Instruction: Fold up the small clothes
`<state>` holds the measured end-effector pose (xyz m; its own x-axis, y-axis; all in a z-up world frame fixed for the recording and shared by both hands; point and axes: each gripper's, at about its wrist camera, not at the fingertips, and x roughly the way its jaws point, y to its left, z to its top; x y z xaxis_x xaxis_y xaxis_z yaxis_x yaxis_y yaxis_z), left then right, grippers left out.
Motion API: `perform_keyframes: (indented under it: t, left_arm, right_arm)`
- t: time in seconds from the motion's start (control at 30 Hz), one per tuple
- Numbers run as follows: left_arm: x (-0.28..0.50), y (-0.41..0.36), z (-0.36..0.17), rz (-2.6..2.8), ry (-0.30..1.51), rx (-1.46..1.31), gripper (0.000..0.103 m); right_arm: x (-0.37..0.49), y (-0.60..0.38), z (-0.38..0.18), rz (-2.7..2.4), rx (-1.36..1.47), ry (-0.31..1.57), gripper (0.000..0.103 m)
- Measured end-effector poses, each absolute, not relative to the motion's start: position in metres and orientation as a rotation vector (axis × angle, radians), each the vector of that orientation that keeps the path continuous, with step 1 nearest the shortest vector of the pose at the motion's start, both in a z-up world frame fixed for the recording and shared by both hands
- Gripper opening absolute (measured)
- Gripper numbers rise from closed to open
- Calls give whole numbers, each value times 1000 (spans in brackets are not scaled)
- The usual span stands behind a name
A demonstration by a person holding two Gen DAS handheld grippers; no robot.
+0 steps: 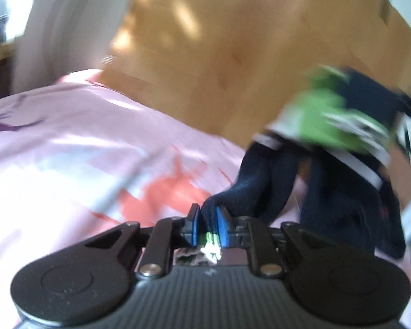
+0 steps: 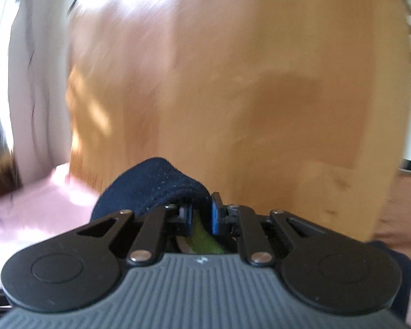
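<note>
A small navy garment (image 1: 263, 181) with green and white parts hangs between my two grippers above a pink cloth (image 1: 76, 142). My left gripper (image 1: 207, 220) is shut on one navy end of it, with green and white fabric showing between the blue pads (image 1: 222, 227). In the left wrist view the garment stretches up to the right towards a blurred green and white part (image 1: 328, 115). My right gripper (image 2: 201, 213) is shut on another part of it: navy fabric (image 2: 150, 186) bulges over the left finger and green fabric (image 2: 204, 237) shows behind the pads. Both views are motion-blurred.
A wooden floor (image 1: 233, 41) lies beyond the pink cloth's edge and fills the right wrist view (image 2: 233, 82). The pink cloth (image 2: 41, 211) has red and purple prints. A white wall or curtain (image 1: 68, 13) stands at the far left.
</note>
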<state>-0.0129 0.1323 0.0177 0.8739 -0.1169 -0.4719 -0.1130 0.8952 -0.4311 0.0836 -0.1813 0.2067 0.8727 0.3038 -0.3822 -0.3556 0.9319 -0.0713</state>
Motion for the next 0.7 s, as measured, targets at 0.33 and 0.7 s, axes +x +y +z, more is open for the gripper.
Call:
perform_keyframes:
  t: [0.33, 0.7]
  left_arm:
    - [-56, 212, 130, 149, 197, -440, 13]
    - [-77, 240, 216, 272, 63, -408, 14]
  right_arm:
    - [26, -211, 292, 384, 67, 232, 13]
    - [-20, -237, 346, 399, 265, 67, 9]
